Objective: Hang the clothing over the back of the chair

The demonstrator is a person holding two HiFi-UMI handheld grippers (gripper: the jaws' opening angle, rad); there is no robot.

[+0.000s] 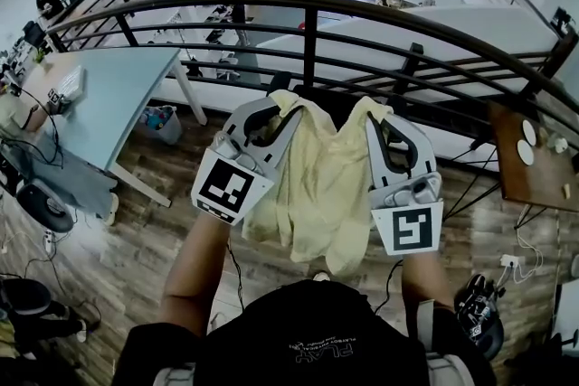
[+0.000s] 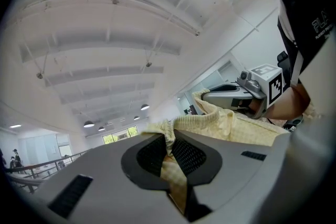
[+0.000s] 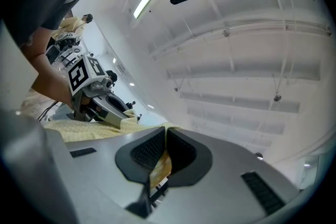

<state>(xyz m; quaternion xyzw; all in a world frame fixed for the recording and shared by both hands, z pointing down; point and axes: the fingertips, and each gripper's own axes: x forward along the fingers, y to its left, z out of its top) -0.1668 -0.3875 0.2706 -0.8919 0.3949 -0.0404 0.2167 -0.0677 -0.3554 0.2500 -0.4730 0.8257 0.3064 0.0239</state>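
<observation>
A pale yellow shirt [image 1: 321, 181] hangs spread between my two grippers, in front of me and above the wooden floor. My left gripper [image 1: 271, 108] is shut on the shirt's upper left edge, and in the left gripper view the cloth [image 2: 173, 165] is bunched between the jaws [image 2: 170, 152]. My right gripper [image 1: 380, 117] is shut on the upper right edge, with a fold of cloth [image 3: 160, 165] pinched in its jaws [image 3: 165, 152]. Each gripper view shows the other gripper [image 2: 236, 94] [image 3: 100, 105] across the stretched shirt [image 2: 236, 123] [image 3: 89, 128]. I cannot make out a chair.
A dark curved railing [image 1: 308, 23] runs just beyond the shirt, with an open hall below. A light blue table [image 1: 109, 95] stands at the left, a brown wooden table [image 1: 534, 172] at the right. Cables and a dark helmet-like object [image 1: 479, 312] lie on the floor.
</observation>
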